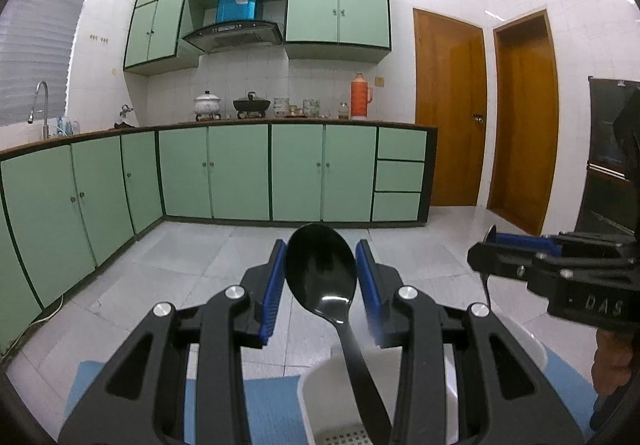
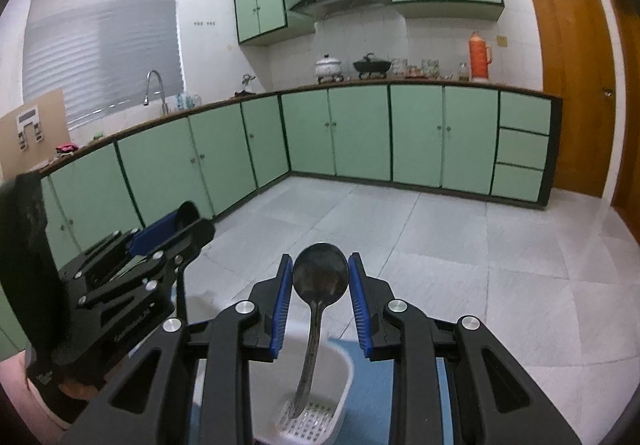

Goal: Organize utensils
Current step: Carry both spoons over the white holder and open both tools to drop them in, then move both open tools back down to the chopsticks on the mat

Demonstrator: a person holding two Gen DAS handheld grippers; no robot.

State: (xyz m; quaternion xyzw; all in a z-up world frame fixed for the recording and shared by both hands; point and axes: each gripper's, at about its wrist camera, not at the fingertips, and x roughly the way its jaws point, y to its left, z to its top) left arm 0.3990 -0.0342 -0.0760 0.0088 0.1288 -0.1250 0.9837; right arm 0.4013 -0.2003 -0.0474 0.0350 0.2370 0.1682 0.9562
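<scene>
In the left wrist view a black plastic spoon (image 1: 322, 269) stands bowl-up between the blue pads of my left gripper (image 1: 321, 259), its handle down in a white utensil holder (image 1: 320, 397). The pads touch the bowl's sides. In the right wrist view a metal spoon (image 2: 320, 277) stands bowl-up between the pads of my right gripper (image 2: 320, 273), its handle resting in a white perforated holder (image 2: 316, 405). The right gripper also shows in the left wrist view (image 1: 494, 241), and the left gripper in the right wrist view (image 2: 180, 221).
The holders stand on a blue mat (image 2: 372, 385) at the bottom. Beyond is a tiled floor (image 2: 440, 245), green base cabinets (image 1: 240, 173) with a worktop carrying pots and an orange flask (image 1: 360, 97), and wooden doors (image 1: 448, 109) at right.
</scene>
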